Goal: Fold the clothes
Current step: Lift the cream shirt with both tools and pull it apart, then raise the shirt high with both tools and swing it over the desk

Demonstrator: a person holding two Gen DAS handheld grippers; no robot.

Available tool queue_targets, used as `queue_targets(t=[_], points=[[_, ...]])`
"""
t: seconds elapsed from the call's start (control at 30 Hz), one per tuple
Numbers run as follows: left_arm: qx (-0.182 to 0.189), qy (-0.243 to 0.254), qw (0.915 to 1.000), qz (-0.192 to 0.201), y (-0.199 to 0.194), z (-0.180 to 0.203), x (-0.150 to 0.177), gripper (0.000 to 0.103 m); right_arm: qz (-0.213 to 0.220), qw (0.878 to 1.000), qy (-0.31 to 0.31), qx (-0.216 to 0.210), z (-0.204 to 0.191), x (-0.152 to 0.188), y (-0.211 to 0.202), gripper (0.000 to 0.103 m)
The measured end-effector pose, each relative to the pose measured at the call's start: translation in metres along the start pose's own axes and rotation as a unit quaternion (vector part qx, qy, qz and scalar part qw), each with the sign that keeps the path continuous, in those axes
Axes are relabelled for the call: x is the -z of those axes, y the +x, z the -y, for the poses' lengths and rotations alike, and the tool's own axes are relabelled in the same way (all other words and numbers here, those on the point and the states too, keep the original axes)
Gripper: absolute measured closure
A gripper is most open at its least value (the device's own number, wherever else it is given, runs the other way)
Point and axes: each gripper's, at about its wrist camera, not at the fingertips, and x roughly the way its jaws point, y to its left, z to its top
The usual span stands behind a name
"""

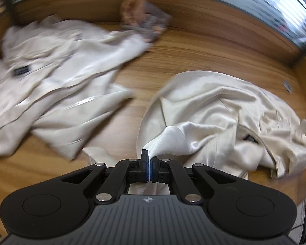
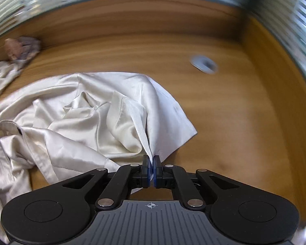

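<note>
A cream, satiny shirt (image 1: 224,110) lies crumpled on the wooden table (image 1: 204,47), filling the lower right of the left wrist view and the left and centre of the right wrist view, its folds glossy and creased. The left gripper (image 1: 149,159) is clamped on a pinch of its fabric; the right gripper (image 2: 152,161) pinches another edge. A second pale garment (image 1: 57,77) sprawls blurred at upper left, beside a brownish bundle (image 1: 140,14).

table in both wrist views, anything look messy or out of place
Yes. Two cream satin garments lie crumpled on the wooden table: one loose, one pinched by the left gripper and right gripper. A crumpled brown-grey cloth sits behind.
</note>
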Motion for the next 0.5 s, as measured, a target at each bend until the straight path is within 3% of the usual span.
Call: queue_targets(t=[0.17, 0.37, 0.47, 0.5], points=[[0.029, 0.053, 0.9981, -0.007, 0.015, 0.042, -0.009, 0.102, -0.02, 0.997, 0.062, 0.032, 0.045, 0.054, -0.03, 0.098], [0.035, 0.081, 0.9961, -0.008, 0.022, 0.068, -0.012, 0.102, -0.029, 0.994, 0.099, 0.029, 0.069, 0.093, -0.054, 0.097], [0.029, 0.079, 0.9964, -0.007, 0.024, 0.071, -0.014, 0.102, -0.028, 0.995, 0.097, 0.02, 0.073, 0.093, -0.052, 0.091], [0.027, 0.076, 0.9967, -0.006, 0.023, 0.071, -0.014, 0.102, -0.025, 0.996, 0.088, 0.019, 0.07, 0.091, -0.051, 0.081]])
